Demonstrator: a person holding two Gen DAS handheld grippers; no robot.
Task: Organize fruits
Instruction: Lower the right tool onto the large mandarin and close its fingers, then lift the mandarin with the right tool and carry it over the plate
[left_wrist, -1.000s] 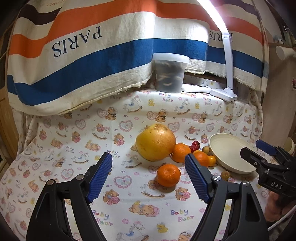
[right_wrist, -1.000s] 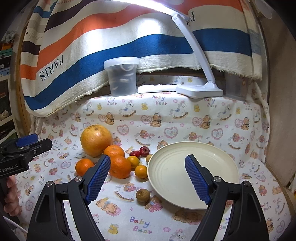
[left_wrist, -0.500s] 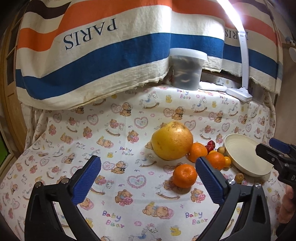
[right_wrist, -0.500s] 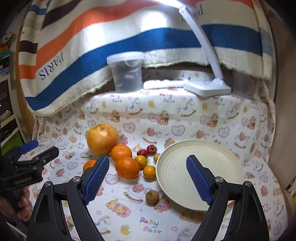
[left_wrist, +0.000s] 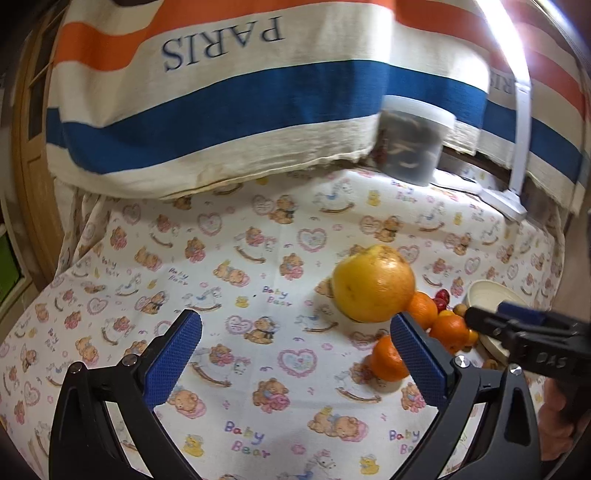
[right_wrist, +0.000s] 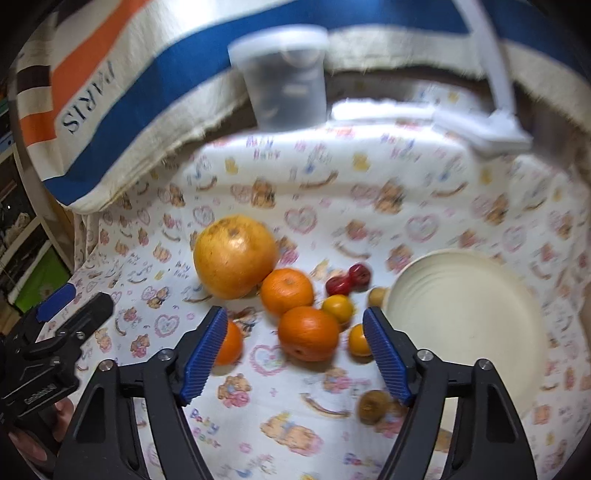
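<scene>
A large yellow grapefruit (right_wrist: 235, 257) lies on the bear-print cloth beside three oranges (right_wrist: 308, 333), two small red fruits (right_wrist: 348, 279), small yellow fruits (right_wrist: 337, 307) and a brown kiwi (right_wrist: 372, 406). An empty cream plate (right_wrist: 466, 325) sits to their right. My right gripper (right_wrist: 295, 354) is open and empty, above the oranges with the nearest orange between its fingers' line. My left gripper (left_wrist: 295, 354) is open and empty over bare cloth, left of the grapefruit (left_wrist: 373, 282) and an orange (left_wrist: 388, 360). The plate (left_wrist: 487, 295) is partly hidden there.
A lidded clear tub (right_wrist: 284, 79) and a white desk lamp base (right_wrist: 487, 129) stand at the back under a striped "PARIS" towel (left_wrist: 221, 92). The other gripper shows at each view's edge. Shelving stands left of the table.
The right gripper has moved forward and down toward the oranges. The left gripper has swung left, so the fruit now sits at its right. Both stay open.
</scene>
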